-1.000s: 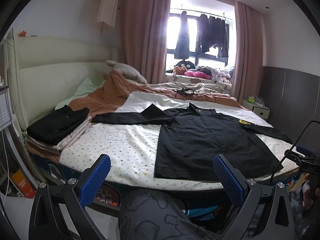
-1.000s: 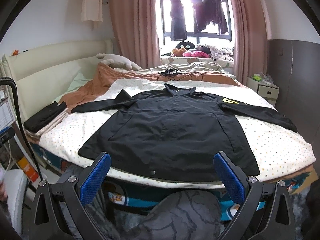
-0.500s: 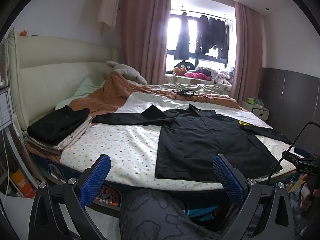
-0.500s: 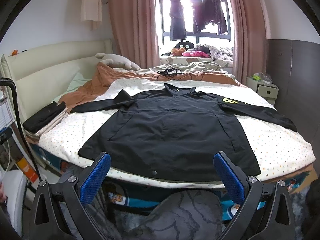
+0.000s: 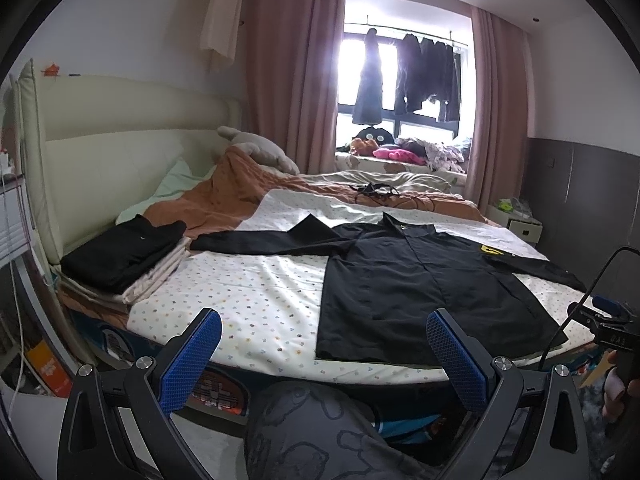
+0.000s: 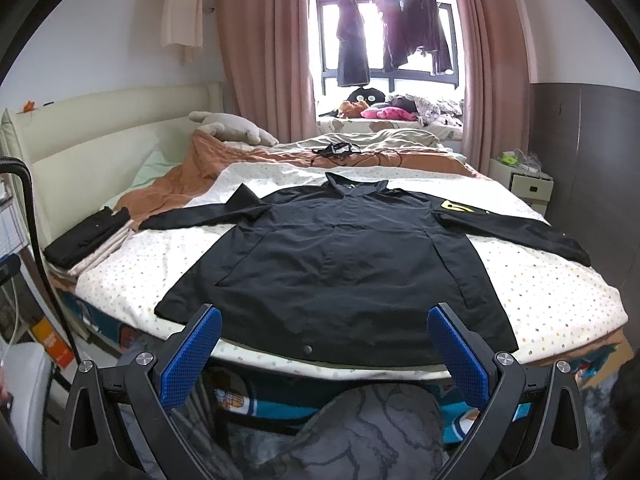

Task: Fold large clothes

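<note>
Nearest to me, the left gripper point(image 5: 322, 354) with its blue textured pads stands spread wide, holding nothing, above the person's knee in grey patterned trousers point(image 5: 316, 432). The right gripper point(image 6: 324, 350) is likewise spread and empty, short of the bed's near edge.

Just beyond both lies the large black long-sleeved shirt point(image 6: 336, 264), flat on the dotted white bedsheet point(image 6: 552, 292), hem toward the near edge, collar away, both sleeves stretched out to the sides. The right wrist view faces it squarely, showing a snap button at the hem and the whole right sleeve with its yellow shoulder patch point(image 6: 456, 206). The left wrist view sits off to the side, so the shirt point(image 5: 416, 280) fills only its right half, and more bare sheet point(image 5: 248, 292) shows.

That left view alone catches the other gripper's black handle with a cable point(image 5: 608, 328) at its right edge. It also shows the stack of folded dark and cream clothes point(image 5: 124, 256) by the cream padded headboard point(image 5: 120, 152) more fully; the right view sees that stack point(image 6: 88, 240) edge-on.

Farther back lie a rumpled orange quilt point(image 6: 192, 188), a grey plush toy point(image 6: 232, 128), then pink curtains point(image 6: 260, 60) and dark garments hanging in the window point(image 6: 352, 48).
</note>
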`<action>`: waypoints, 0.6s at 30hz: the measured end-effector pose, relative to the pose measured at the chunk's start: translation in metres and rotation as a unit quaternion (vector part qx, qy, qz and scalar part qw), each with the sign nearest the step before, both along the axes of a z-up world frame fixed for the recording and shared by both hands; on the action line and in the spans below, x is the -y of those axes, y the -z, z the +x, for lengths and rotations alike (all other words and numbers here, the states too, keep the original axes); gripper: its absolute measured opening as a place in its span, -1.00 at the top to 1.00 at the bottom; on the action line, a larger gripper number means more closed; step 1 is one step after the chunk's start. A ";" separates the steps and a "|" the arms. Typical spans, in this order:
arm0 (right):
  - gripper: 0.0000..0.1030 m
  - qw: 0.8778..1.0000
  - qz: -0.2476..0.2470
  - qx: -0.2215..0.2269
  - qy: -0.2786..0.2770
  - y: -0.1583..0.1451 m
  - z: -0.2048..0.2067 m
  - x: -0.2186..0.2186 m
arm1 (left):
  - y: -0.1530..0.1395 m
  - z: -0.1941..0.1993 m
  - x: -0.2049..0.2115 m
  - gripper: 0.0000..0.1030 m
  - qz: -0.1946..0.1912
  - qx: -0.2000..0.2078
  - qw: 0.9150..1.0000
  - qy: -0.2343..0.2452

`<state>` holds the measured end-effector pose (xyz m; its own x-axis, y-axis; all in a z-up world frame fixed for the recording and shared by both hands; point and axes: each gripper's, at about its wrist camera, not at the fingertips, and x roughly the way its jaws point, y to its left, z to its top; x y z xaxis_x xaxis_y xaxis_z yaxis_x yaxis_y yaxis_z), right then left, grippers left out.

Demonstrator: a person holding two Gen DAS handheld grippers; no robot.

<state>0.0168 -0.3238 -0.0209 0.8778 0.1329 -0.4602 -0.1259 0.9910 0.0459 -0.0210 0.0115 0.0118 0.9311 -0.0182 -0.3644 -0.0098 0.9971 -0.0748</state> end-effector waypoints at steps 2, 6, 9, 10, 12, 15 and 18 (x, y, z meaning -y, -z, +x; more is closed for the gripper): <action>-1.00 1.000 0.002 -0.001 0.001 0.000 0.000 0.001 | 0.000 0.000 0.000 -0.99 0.002 0.000 1.000 -0.001; -1.00 1.000 0.000 0.001 0.004 0.000 0.000 0.001 | 0.001 0.002 -0.001 -1.00 0.002 -0.001 1.000 -0.002; -1.00 1.000 0.000 0.000 0.007 0.001 0.003 0.002 | 0.003 0.004 -0.003 -0.99 0.002 -0.005 1.000 -0.003; -1.00 1.000 0.000 0.000 0.007 0.001 0.003 0.002 | 0.003 0.006 -0.004 -0.99 0.002 -0.007 1.000 -0.002; -1.00 1.000 -0.001 0.000 0.010 0.002 0.006 0.002 | 0.005 0.011 -0.005 -0.99 0.001 -0.011 1.000 -0.002; -1.00 1.000 -0.001 0.000 0.014 0.003 0.012 0.002 | 0.008 0.017 -0.003 -0.99 0.004 -0.016 1.000 -0.002; -1.00 1.000 -0.003 -0.002 0.015 0.004 0.018 0.002 | 0.010 0.024 -0.004 -0.99 0.006 -0.021 1.000 -0.005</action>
